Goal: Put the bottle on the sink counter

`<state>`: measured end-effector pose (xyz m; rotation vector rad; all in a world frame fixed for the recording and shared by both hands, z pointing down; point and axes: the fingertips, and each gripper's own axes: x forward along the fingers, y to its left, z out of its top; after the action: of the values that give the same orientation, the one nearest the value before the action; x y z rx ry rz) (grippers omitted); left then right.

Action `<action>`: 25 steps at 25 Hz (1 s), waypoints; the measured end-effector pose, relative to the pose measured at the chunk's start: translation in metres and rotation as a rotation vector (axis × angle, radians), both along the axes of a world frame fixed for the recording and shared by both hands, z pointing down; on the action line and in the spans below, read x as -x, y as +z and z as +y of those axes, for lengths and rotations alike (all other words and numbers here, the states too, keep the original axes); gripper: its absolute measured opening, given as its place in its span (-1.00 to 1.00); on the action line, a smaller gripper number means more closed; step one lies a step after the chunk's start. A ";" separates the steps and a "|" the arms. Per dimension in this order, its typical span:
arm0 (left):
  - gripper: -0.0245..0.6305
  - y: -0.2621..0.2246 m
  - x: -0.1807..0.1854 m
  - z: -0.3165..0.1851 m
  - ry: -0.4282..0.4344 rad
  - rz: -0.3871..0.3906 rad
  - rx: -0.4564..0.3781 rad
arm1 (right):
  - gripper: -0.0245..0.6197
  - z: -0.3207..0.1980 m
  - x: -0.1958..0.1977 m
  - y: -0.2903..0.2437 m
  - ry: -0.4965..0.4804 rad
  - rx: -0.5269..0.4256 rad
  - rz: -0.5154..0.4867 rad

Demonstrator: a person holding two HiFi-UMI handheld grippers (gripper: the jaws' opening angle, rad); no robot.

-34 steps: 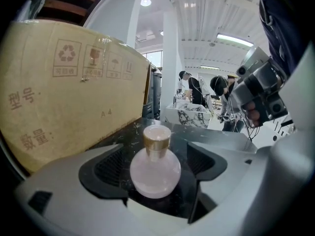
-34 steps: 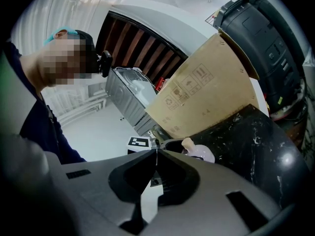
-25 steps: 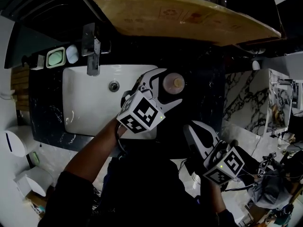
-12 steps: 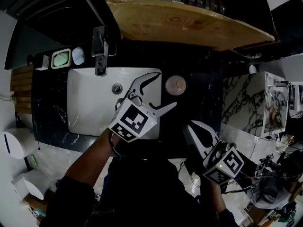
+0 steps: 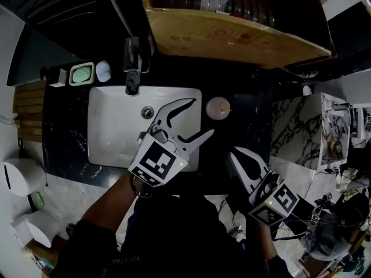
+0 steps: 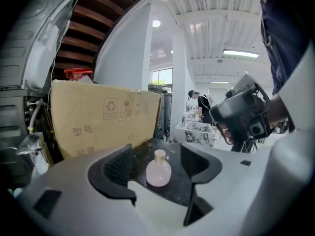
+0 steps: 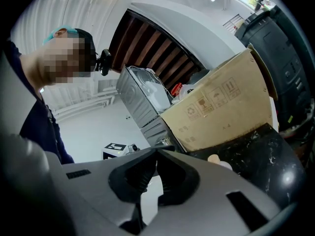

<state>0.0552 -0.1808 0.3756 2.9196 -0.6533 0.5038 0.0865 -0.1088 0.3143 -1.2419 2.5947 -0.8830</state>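
A: Left gripper (image 5: pixel 203 116) is hovering over the right rim of the sink (image 5: pixel 116 126). Its jaws are standing wide, though they have just been closing a little, and nothing is sitting between the pads.

B: So where is the bottle resting?

A: The bottle (image 5: pixel 218 108) is standing upright on the sink counter (image 5: pixel 246 106). It's at about one o'clock from the left fingertips and clear of them, with the cardboard box (image 5: pixel 232 33) at its twelve.

B: Then the placing is looking done. What is going to make the pull-away clean?

A: I'm judging it best to back off toward seven o'clock, along the line the jaws are pointing. Both fingers should be staying wide of that round belly, because a small bottle like that is probably tipping easily.

B: And the other one?

A: The right gripper (image 5: pixel 232 155) is hanging at five o'clock of the bottle, jaws pressed together and empty. It's doing most good by keeping out of the way.
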 end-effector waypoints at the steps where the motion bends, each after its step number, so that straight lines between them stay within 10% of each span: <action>1: 0.00 -0.001 0.002 0.002 -0.001 0.002 -0.001 | -0.84 0.000 0.001 -0.002 0.000 -0.004 0.002; 25: -0.87 -0.064 0.063 0.013 -0.116 0.062 -0.157 | -0.84 -0.005 0.036 -0.039 -0.010 -0.087 0.024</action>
<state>-0.0083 -0.1674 0.3114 3.0039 -0.8847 0.3639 0.0504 -0.1138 0.2756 -1.2252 2.6291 -0.7532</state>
